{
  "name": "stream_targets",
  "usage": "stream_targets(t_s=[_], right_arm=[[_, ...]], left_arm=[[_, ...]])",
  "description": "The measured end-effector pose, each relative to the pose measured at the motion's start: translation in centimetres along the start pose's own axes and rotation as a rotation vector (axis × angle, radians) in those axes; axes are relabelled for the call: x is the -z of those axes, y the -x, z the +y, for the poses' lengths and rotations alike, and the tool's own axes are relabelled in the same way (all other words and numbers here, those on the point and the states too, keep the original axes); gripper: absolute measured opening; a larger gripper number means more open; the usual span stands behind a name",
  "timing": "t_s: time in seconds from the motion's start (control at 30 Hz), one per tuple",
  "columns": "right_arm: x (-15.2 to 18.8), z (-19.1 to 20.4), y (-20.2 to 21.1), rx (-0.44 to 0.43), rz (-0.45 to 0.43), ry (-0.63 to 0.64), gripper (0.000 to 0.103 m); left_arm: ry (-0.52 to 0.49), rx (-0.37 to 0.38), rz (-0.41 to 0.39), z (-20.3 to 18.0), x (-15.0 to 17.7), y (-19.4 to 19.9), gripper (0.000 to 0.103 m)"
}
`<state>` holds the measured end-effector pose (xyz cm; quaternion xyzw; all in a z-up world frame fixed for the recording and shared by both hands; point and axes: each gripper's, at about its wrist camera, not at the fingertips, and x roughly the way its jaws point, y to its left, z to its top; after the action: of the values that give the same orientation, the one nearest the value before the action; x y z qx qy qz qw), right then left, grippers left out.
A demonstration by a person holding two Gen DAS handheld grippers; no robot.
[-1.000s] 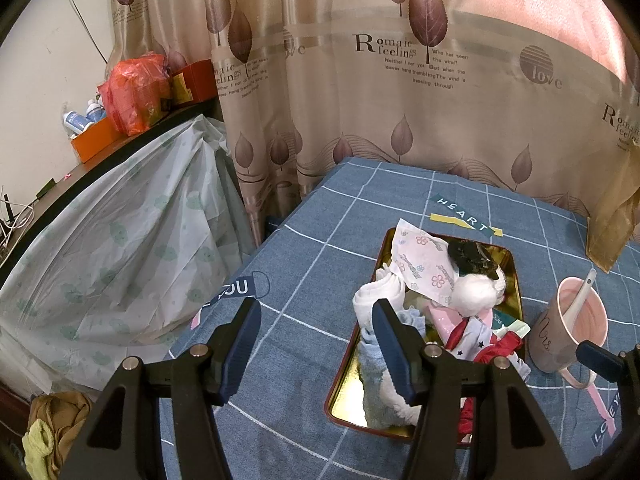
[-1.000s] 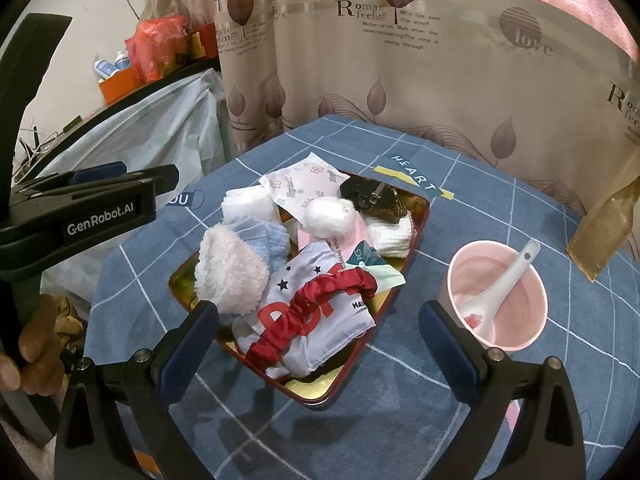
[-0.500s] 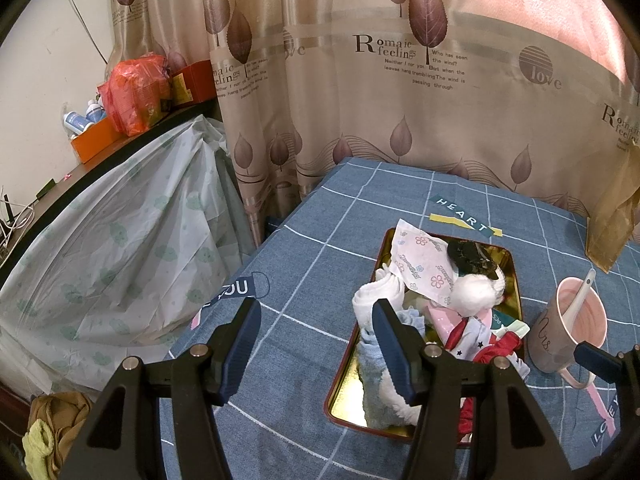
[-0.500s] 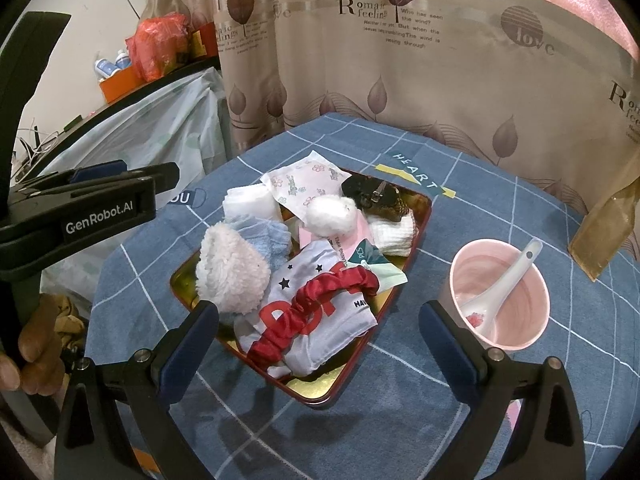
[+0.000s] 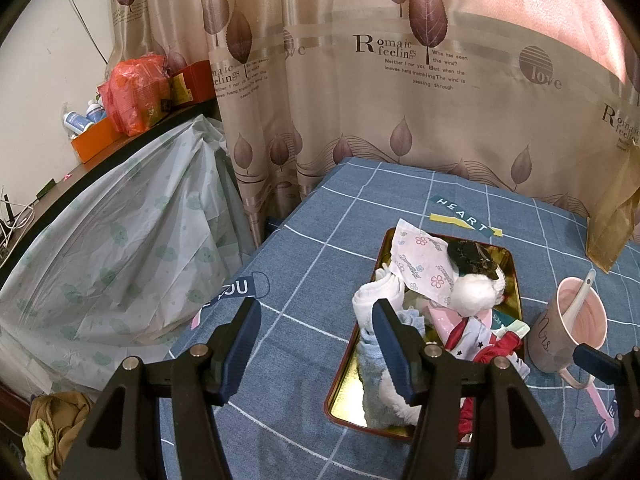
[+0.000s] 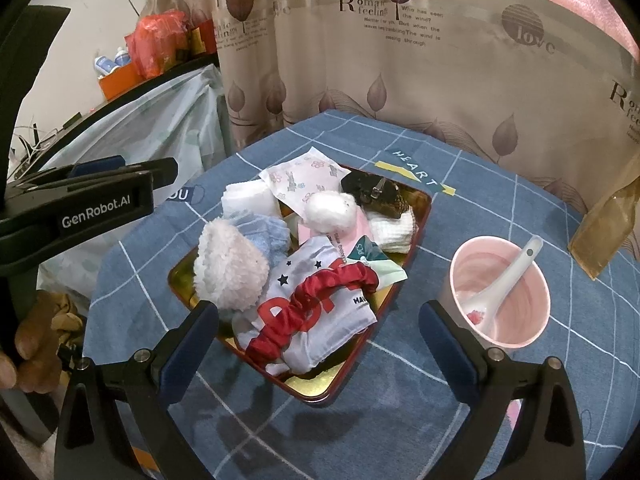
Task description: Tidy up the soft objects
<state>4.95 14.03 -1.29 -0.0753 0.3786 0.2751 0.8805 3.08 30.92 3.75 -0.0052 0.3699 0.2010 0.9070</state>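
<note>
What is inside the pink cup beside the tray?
A white spoon leans in the pink cup, bowl down against the bottom. No liquid shows; whatever lies under the spoon's bowl is covered.

We see a home room, leaf-print curtain (image 5: 400,92), checked tablecloth (image 6: 460,184), pink mug (image 6: 500,292), cluttered shelf (image 5: 120,128).

Pink cup (image 6: 502,292) with spoon (image 6: 505,278), leaf-print curtain (image 6: 400,60)

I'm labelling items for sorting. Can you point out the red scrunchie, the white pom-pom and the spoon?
red scrunchie (image 6: 320,312): right wrist view, middle of its ruffled band.
white pom-pom (image 6: 331,211): right wrist view, centre of the fluff.
spoon (image 6: 505,276): right wrist view, mid-handle.
</note>
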Motion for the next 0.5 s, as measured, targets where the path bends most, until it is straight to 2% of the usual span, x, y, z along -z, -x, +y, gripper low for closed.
stream_targets(t_s=[0.5], right_arm=[[-0.02, 0.04, -0.05, 0.0, 0.003, -0.004, 0.099]], left_arm=[[0.0, 0.0, 0.0, -0.01, 0.05, -0.09, 0.059]])
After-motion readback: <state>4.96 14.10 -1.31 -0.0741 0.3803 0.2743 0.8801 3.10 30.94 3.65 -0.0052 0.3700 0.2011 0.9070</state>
